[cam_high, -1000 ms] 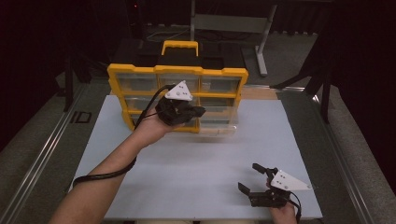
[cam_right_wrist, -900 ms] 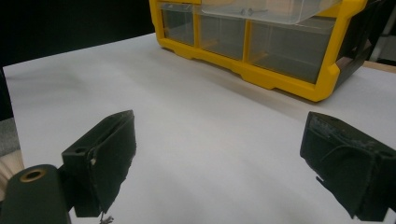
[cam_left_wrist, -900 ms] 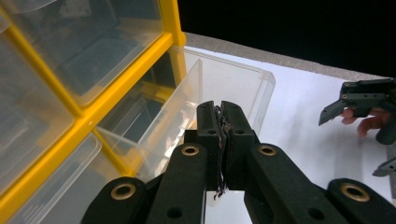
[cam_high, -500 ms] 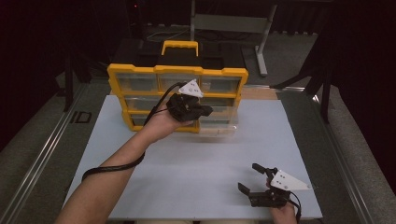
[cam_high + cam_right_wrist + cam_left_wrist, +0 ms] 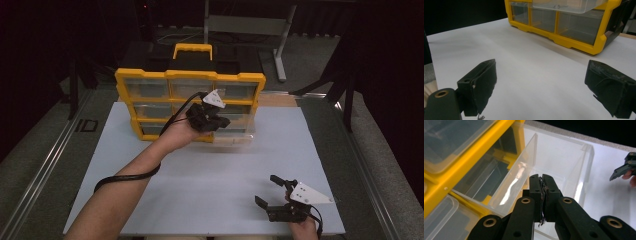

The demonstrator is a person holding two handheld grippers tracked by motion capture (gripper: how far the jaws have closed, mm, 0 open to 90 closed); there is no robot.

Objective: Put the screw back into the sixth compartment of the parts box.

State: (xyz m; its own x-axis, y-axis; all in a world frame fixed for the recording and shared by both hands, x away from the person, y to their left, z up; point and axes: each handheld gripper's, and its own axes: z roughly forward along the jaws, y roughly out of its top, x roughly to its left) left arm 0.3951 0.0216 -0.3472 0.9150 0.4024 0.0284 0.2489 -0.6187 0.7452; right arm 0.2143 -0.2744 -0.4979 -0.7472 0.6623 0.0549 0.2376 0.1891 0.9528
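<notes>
White table as before, yellow drawer cabinet at far side, left gripper clenched, now farther right over pulled-out clear drawer, right gripper unmoved, jaws spread wide, near right.

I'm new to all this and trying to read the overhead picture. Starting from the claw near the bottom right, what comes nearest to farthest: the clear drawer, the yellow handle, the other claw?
From the right claw:
1. Clear drawer, pulled out at the cabinet's front.
2. Left claw, just behind it, over the drawer.
3. Yellow handle, atop the cabinet, at the far end.
</notes>
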